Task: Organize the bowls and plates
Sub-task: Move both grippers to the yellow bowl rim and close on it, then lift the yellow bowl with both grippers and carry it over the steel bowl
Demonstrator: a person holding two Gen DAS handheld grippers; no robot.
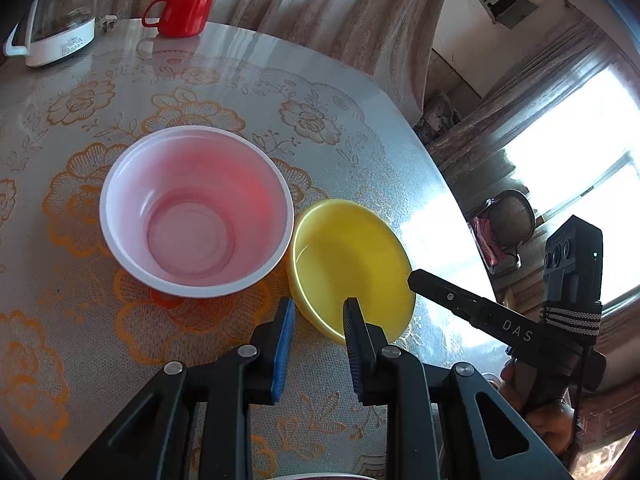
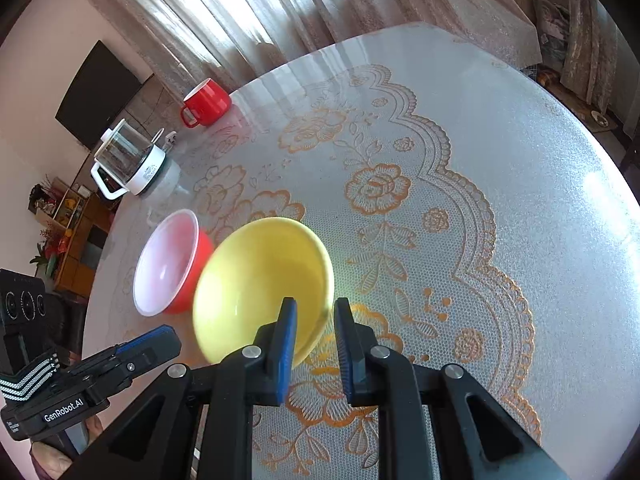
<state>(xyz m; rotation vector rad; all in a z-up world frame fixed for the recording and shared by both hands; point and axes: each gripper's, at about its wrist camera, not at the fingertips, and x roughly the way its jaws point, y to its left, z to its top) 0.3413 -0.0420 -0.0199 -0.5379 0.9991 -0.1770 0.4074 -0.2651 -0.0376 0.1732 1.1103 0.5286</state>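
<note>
Nearest to us, the right gripper [image 2: 315, 302] has its jaws set across the rim of the yellow bowl [image 2: 256, 280]. One pad is inside the wall and one outside, and they appear to pinch it. The bowl looks tipped up and slightly blurred in the right wrist view, so we judge it gripped rather than merely straddled. From the left wrist view this hold is on the bowl's right edge.

The left gripper [image 1: 319, 303] hangs just short of the yellow bowl's near-left side. Its jaws stand a narrow gap apart with nothing between them, so it holds nothing.

Just beyond the yellow bowl on its left, the two rims touching or nearly so, sits the red bowl [image 1: 196, 216]. It is upright, white inside and wider at the mouth. This is the relation that matters. The yellow bowl is already in the right jaws, and the red bowl lies to its left, so nesting them would call for a short carry leftward and a lowering into the open mouth. Being round, neither bowl has a long axis to line up. The left hand is nearer the red bowl and could steady it.

Well beyond the yellow bowl, toward the far edge of the patterned surface [image 2: 500, 160], a kettle [image 1: 56, 20] and a red mug [image 1: 186, 12] stand. Behind them hangs a curtain [image 1: 320, 8].
</note>
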